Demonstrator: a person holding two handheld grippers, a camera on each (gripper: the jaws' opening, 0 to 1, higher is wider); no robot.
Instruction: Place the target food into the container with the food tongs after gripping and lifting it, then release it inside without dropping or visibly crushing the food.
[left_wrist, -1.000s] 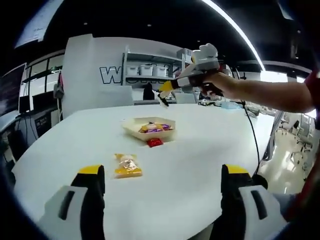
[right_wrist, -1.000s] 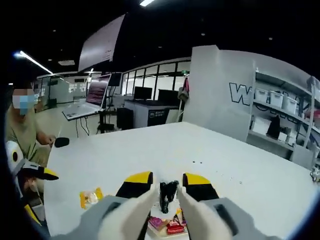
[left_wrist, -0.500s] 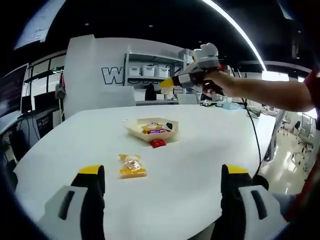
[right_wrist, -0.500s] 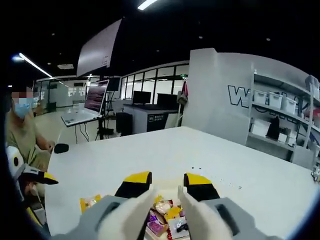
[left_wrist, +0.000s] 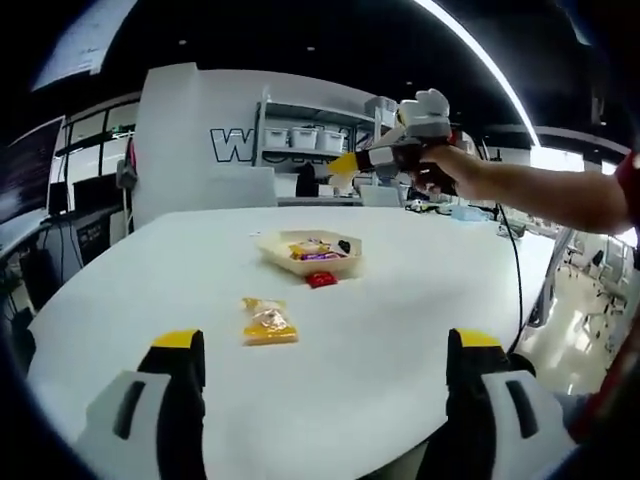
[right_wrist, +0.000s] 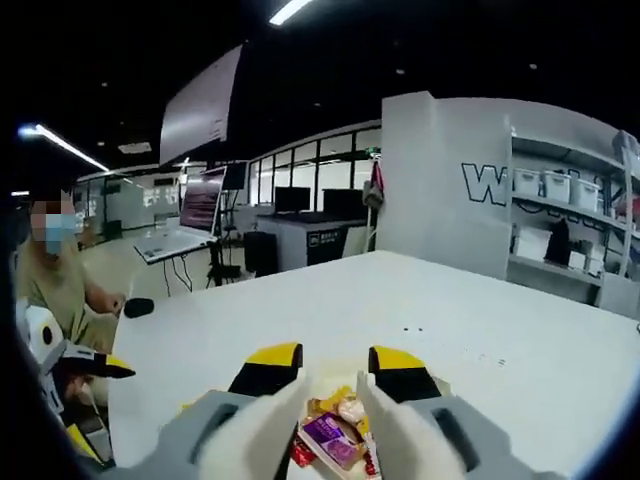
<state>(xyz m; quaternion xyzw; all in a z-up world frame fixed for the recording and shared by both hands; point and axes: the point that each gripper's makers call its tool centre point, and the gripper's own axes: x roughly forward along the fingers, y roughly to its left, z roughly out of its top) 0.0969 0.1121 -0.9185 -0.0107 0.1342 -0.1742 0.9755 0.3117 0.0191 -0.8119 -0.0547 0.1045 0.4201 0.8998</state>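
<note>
Snack bag (left_wrist: 268, 323), yellow, lies flat on tabletop (left_wrist: 400, 330), just in front of tray (left_wrist: 310, 252). Looks light, soft, crinkly, slippery; pinch its middle gently. Left gripper (left_wrist: 320, 400) jaws wide open, empty. Right gripper (right_wrist: 335, 385) above tray, jaws apart, empty.

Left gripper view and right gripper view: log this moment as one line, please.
right gripper: open, above tray | black item: in tray | left gripper: open, idle | yellow packet, red packet: on table
</note>
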